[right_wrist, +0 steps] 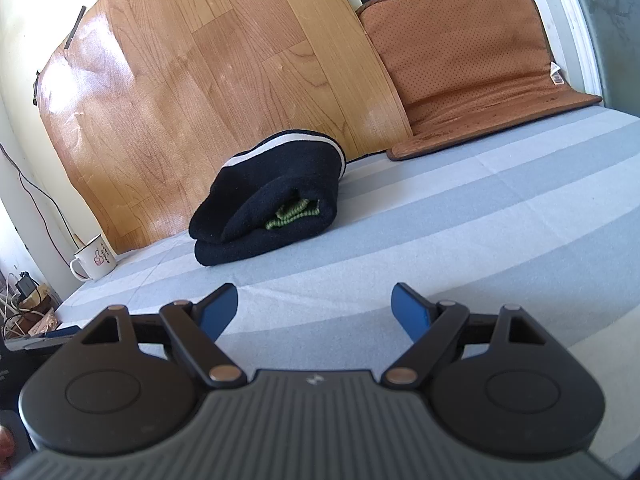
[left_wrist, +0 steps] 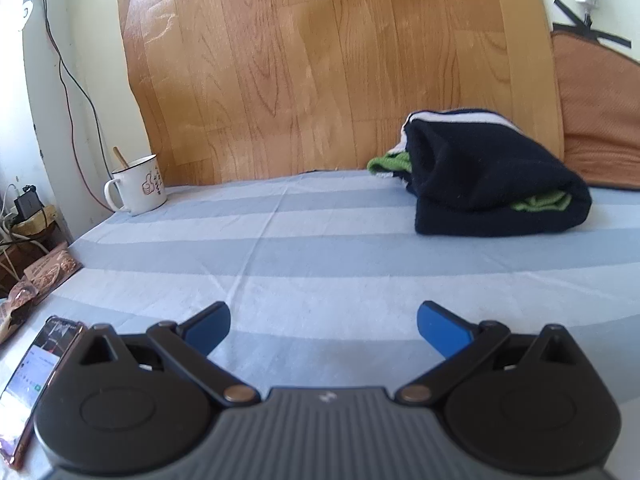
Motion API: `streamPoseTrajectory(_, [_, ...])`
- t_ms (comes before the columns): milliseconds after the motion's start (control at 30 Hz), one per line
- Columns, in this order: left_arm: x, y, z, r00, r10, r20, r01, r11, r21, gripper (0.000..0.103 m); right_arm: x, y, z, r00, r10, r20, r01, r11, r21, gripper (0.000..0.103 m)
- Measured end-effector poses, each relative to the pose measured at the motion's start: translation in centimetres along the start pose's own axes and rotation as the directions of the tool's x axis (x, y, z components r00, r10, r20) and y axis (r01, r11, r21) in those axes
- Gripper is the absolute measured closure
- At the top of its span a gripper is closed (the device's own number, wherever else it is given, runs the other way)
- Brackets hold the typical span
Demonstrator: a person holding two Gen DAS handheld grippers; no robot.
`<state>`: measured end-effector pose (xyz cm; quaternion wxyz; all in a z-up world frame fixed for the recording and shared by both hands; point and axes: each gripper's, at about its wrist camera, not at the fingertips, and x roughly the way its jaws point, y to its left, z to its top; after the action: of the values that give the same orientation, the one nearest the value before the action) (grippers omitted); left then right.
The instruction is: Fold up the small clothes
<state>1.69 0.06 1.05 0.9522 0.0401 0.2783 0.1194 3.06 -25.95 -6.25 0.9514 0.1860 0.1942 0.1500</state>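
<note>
A folded dark navy garment [left_wrist: 492, 184] with a white trim band and green fabric tucked inside lies on the blue-striped sheet [left_wrist: 280, 248] near the back. It also shows in the right wrist view [right_wrist: 272, 208], folded into a thick bundle with green showing at its open end. My left gripper [left_wrist: 323, 322] is open and empty, low over the sheet, well short of the garment. My right gripper [right_wrist: 315, 306] is open and empty, also low over the sheet [right_wrist: 440, 232] in front of the garment.
A white mug [left_wrist: 140, 186] with a wooden stick stands at the back left, also in the right wrist view [right_wrist: 94, 258]. A phone [left_wrist: 36, 380] lies at the left edge. A wood-pattern panel [left_wrist: 320, 60] and a brown cushion [right_wrist: 472, 60] lean on the wall.
</note>
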Motion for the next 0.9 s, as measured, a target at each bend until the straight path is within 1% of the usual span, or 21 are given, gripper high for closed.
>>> streamPoseTrajectory(167, [-0.48,-0.12,0.0,1.0,-0.019,0.022,0.019,1.0,-0.003,0.0,-0.15,0.51,-0.04,1.0,-0.011,0.011,0.011,1.0,-0.028,0.016])
streamPoseTrajectory(700, [-0.28,-0.11,-0.02,1.0,-0.017,-0.006,0.017,1.0,-0.01,0.0,-0.21,0.9,-0.37,1.0,-0.02,0.012,0.02,1.0,-0.014,0.016])
streamPoseTrajectory(900, [-0.41,-0.31,-0.05,0.999,-0.039,-0.003,0.039,0.999,0.005,0.0,-0.2,0.89,-0.34,1.0,-0.021,0.012,0.021,1.0,-0.014,0.016])
